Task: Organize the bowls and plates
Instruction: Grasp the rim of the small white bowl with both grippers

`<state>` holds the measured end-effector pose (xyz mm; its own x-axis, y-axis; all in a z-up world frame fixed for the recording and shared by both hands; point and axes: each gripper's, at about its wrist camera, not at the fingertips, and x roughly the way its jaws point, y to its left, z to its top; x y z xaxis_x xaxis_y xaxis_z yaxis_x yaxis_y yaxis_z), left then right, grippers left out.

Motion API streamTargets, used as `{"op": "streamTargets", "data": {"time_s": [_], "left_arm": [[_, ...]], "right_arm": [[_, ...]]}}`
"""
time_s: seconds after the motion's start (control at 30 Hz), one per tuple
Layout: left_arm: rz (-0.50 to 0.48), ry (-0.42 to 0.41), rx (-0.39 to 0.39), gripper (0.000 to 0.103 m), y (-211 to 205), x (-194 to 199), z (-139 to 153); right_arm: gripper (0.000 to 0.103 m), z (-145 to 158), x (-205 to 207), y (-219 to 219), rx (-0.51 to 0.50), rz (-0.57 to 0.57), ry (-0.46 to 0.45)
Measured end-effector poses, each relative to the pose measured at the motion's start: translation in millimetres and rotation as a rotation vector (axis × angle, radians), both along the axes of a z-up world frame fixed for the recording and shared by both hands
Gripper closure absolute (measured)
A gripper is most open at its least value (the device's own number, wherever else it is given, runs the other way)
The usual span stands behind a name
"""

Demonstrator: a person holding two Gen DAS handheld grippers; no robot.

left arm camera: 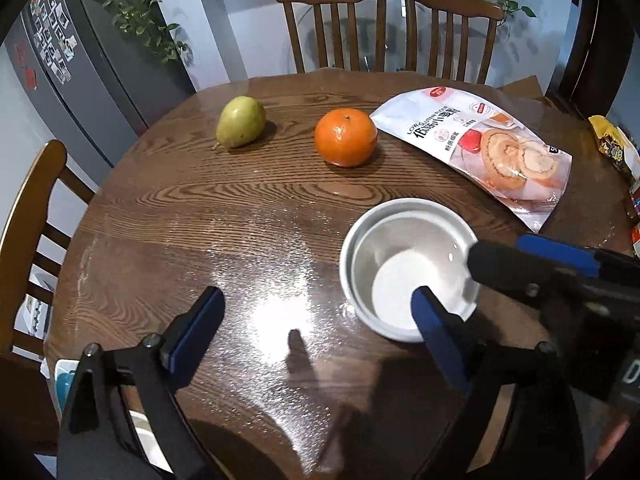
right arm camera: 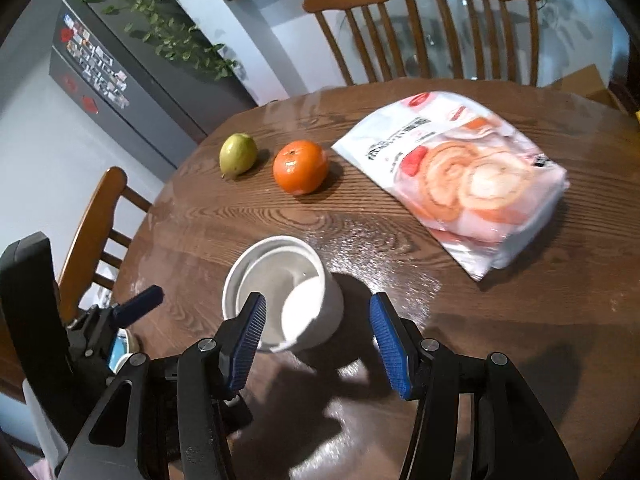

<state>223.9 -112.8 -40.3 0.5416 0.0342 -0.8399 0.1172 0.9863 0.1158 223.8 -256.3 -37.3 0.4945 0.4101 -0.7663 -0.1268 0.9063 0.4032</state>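
Two white bowls, one nested in the other point(left arm camera: 404, 264), stand on the round wooden table point(left arm camera: 200, 216); they also show in the right wrist view point(right arm camera: 288, 288). My left gripper point(left arm camera: 320, 312) is open, above the table to the left of the bowls, its right finger in front of the bowl rim. My right gripper point(right arm camera: 318, 320) is open, its fingers either side of the bowls' right wall, left finger over the inside, right finger outside. The right gripper also shows in the left wrist view point(left arm camera: 520, 256) at the bowl's right rim.
A pear point(left arm camera: 240, 122), an orange point(left arm camera: 346, 137) and a flour bag point(left arm camera: 484, 152) lie farther back on the table. Wooden chairs stand at the far side point(left arm camera: 336, 24) and at the left point(left arm camera: 28, 216). A fridge point(left arm camera: 80, 52) stands at the left.
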Motion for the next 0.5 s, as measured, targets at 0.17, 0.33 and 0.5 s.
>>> {"op": "streamTargets", "data": {"time_s": [0.17, 0.33, 0.5], "left_arm": [[-0.013, 0.023, -0.02, 0.028, -8, 4, -8], [-0.025, 0.036, -0.034, 0.046, -15, 7, -14], [-0.039, 0.047, -0.056, 0.057, -16, 9, -17]], "right_arm": [[0.047, -10, 12, 2, 0.017, 0.017, 0.012], [0.052, -15, 17, 4, 0.013, 0.038, 0.023], [0.066, -23, 23, 7, 0.008, 0.046, 0.052]]}}
